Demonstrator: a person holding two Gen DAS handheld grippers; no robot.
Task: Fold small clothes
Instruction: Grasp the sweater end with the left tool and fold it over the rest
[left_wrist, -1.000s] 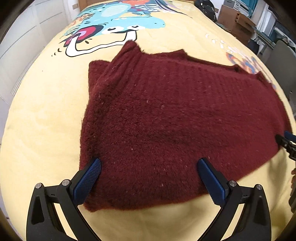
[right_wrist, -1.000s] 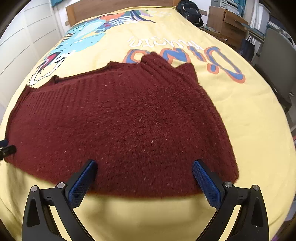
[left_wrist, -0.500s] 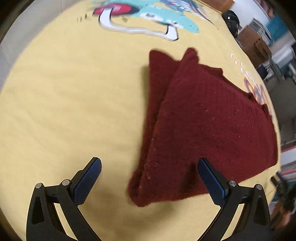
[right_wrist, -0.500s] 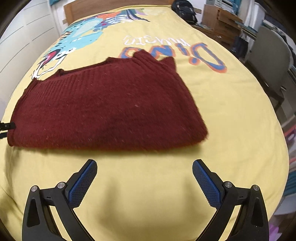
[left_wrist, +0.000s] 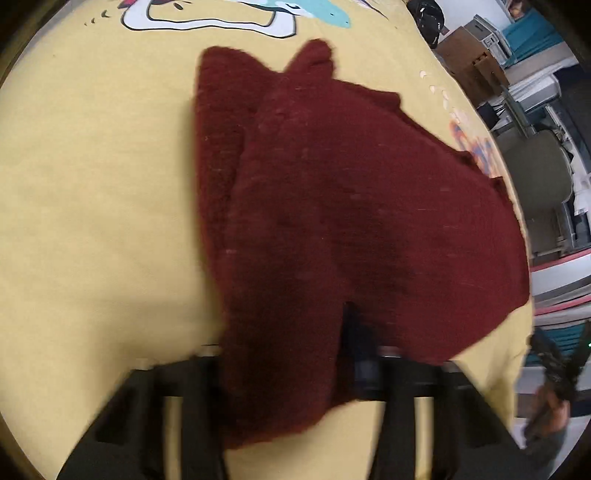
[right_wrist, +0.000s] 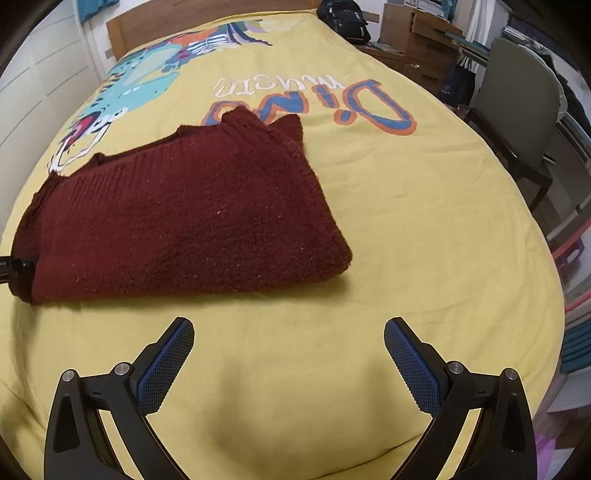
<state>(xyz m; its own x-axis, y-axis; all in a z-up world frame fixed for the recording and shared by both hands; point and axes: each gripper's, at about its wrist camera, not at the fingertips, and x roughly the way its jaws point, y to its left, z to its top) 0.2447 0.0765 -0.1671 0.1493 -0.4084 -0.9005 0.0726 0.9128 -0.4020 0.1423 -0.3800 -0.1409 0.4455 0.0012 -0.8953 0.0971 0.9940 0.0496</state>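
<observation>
A dark red knitted sweater (right_wrist: 184, 214) lies folded on the yellow bedspread (right_wrist: 406, 229). In the left wrist view the sweater (left_wrist: 351, 206) fills the middle, and its near corner drapes over my left gripper (left_wrist: 295, 365), whose jaws have come together on that corner; the fingertips are hidden by the cloth and the view is blurred. The left gripper's tip also shows at the sweater's left end in the right wrist view (right_wrist: 11, 266). My right gripper (right_wrist: 288, 354) is open and empty, over bare bedspread just in front of the sweater.
The bedspread carries a dinosaur print (right_wrist: 147, 81) and "Dino" lettering (right_wrist: 354, 103). A grey-green chair (right_wrist: 524, 103), wooden drawers (right_wrist: 417, 37) and a black bag (right_wrist: 343, 18) stand beyond the bed's right and far edges.
My left gripper swung left around the sweater, then closed on its near corner. My right gripper drew back from the sweater and stays open.
</observation>
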